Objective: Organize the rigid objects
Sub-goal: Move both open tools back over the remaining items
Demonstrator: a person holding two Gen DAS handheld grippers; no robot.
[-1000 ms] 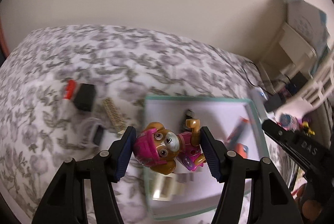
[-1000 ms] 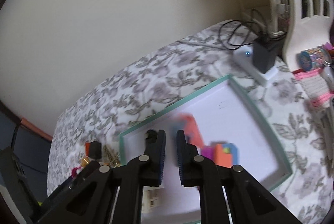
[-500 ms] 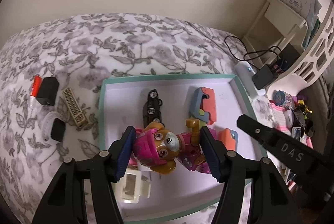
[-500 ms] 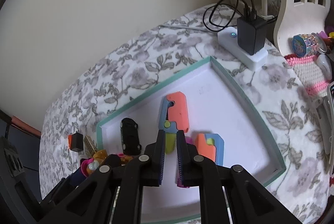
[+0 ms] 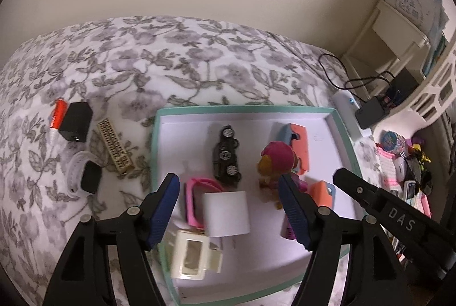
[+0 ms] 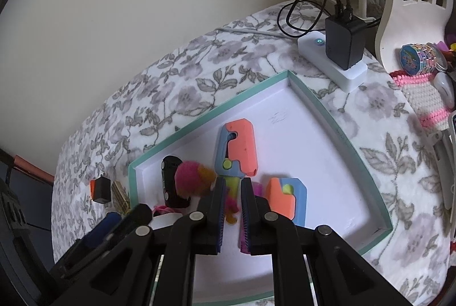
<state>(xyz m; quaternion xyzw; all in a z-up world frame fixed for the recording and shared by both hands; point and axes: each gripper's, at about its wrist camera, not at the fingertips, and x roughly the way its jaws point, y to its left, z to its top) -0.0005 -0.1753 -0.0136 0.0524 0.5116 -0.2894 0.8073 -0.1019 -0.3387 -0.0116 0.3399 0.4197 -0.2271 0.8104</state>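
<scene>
Right of centre in the left wrist view, the pup figure (image 5: 278, 163) stands inside the teal tray (image 5: 155, 152). Left gripper (image 5: 229, 209) has just spread, nothing pinched; right gripper (image 6: 231, 203) is pressed together, empty. Looks like light, hard, slick plastic, so I'd grab the body, not the round head.

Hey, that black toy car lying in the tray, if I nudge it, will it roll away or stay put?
The black toy car looks flipped, its wheels facing up, so it would probably slide, not roll. It seems hard plastic, likely stiff and light. The tray rim should stop it.
</scene>
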